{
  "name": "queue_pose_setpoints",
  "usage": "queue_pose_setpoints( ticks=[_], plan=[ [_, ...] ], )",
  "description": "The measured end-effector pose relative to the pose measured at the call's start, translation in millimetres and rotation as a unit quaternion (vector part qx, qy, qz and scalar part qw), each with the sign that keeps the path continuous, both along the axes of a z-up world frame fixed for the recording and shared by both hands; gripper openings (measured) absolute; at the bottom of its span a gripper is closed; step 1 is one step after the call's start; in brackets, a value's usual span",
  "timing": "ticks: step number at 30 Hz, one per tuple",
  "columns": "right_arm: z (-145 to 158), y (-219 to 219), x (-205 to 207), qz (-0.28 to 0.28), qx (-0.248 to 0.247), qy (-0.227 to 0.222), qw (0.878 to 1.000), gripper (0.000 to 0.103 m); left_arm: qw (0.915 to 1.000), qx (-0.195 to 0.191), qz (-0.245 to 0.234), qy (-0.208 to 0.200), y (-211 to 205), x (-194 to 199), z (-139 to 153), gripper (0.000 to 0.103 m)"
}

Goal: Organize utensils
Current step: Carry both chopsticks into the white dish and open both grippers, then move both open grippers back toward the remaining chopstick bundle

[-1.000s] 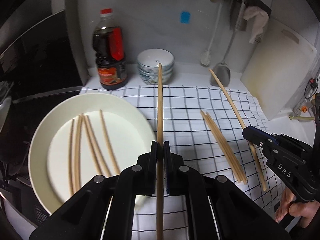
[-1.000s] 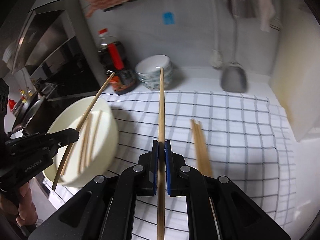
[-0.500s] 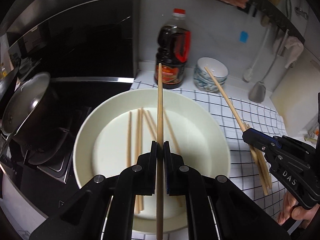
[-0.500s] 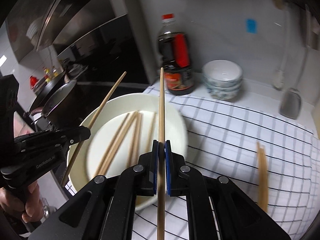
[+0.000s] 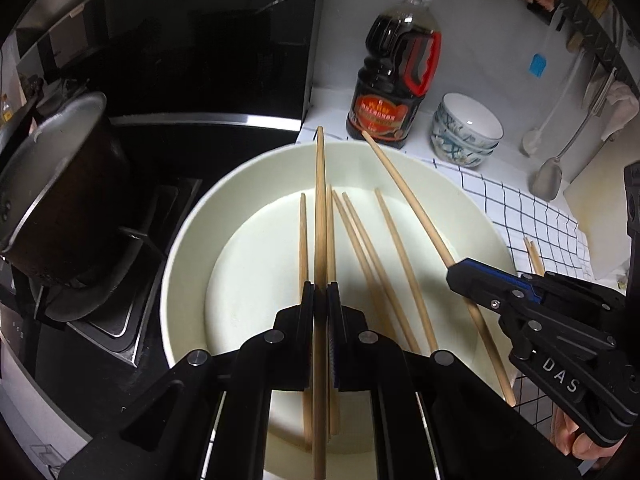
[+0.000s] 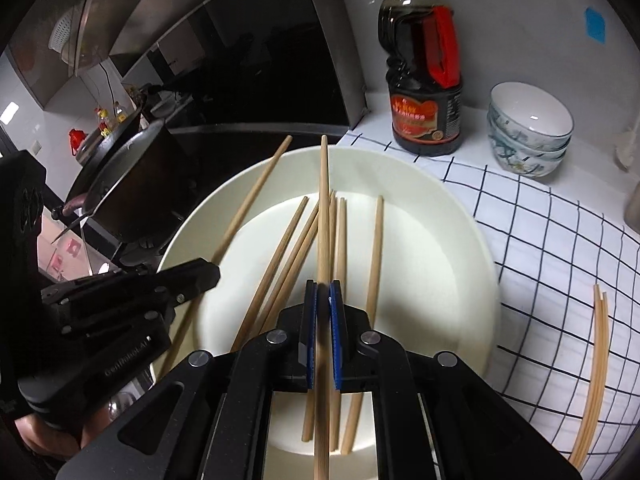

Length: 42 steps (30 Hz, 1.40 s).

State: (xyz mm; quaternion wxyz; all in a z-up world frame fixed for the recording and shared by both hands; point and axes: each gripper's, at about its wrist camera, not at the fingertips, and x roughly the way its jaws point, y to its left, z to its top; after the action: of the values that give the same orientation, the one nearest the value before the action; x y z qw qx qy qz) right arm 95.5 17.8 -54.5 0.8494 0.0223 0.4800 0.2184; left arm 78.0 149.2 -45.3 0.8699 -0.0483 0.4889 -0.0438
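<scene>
A wide cream plate (image 5: pixel 192 240) (image 6: pixel 460 280) holds several loose wooden chopsticks (image 5: pixel 400 248) (image 6: pixel 374 248). My left gripper (image 5: pixel 320 292) is shut on one chopstick (image 5: pixel 320 208) that points out over the plate's middle. From the right wrist view it shows at the left (image 6: pixel 212 274) with its chopstick (image 6: pixel 248 200) over the plate's left rim. My right gripper (image 6: pixel 322 288) is shut on another chopstick (image 6: pixel 323 208), also above the plate. In the left wrist view it comes in from the right (image 5: pixel 454 272) with its chopstick (image 5: pixel 404 184) slanting across the plate.
The plate sits on a white checked cloth (image 6: pixel 560 240), where a few more chopsticks (image 6: pixel 596 368) (image 5: pixel 534 254) lie to the right. A dark sauce bottle (image 5: pixel 394 80) and stacked bowls (image 6: pixel 528 128) stand behind. A pot (image 5: pixel 56 200) sits on the black stove at left.
Both grippers have swung left from over the cloth to over the plate and come lower, each still carrying its chopstick. The plate now fills both views.
</scene>
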Motion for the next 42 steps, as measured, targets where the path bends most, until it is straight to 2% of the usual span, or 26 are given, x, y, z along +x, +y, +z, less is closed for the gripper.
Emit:
queue_pose_setpoints(
  ticks=[6,7,8,10,11,12,20,22,25,42],
  plan=[
    [-1.1,-0.1,1.0,-0.01,-0.016,-0.001,1.0,0.007,0.9998,-0.005,0.012,0.017,6.3,3.1,-8.6,0.008],
    [-0.4,-1.8,1.0,-0.012,-0.017,-0.004,1.0,0.011,0.9997,-0.004,0.015,0.018,7.6,3.0,-8.3,0.01],
    [0.8,-3.9,0.1,-0.017,-0.02,-0.006,1.0,0.015,0.9997,-0.003,0.017,0.017,9.0,2.4,-7.8,0.017],
    [4.2,-8.1,-2.2,-0.022,-0.023,-0.014,0.999,0.02,0.9996,0.003,0.025,0.012,11.7,-0.9,-4.7,0.046],
    [5.4,-9.5,-2.9,-0.023,-0.022,-0.015,0.999,0.02,0.9995,0.008,0.031,0.007,13.0,-2.9,-2.5,0.053],
    [6.9,-11.1,-4.2,-0.024,-0.022,-0.017,0.999,0.021,0.9993,0.01,0.036,0.002,14.3,-4.4,-0.5,0.065],
    [13.2,-19.2,-17.1,-0.025,-0.033,-0.03,0.999,0.031,0.9986,0.018,0.048,-0.015,16.3,-15.0,15.5,0.079],
    [14.4,-21.0,-20.4,-0.026,-0.033,-0.03,0.999,0.035,0.9986,0.019,0.045,-0.019,15.3,-17.9,17.8,0.086],
    [16.2,-25.2,-25.1,-0.03,-0.034,-0.03,0.999,0.04,0.9987,0.022,0.042,-0.02,13.4,-21.1,20.4,0.087],
    [31.2,-57.2,-51.4,-0.056,-0.016,-0.039,0.998,0.052,0.999,0.016,0.031,-0.028,-8.7,-41.8,35.6,0.089]
  ],
)
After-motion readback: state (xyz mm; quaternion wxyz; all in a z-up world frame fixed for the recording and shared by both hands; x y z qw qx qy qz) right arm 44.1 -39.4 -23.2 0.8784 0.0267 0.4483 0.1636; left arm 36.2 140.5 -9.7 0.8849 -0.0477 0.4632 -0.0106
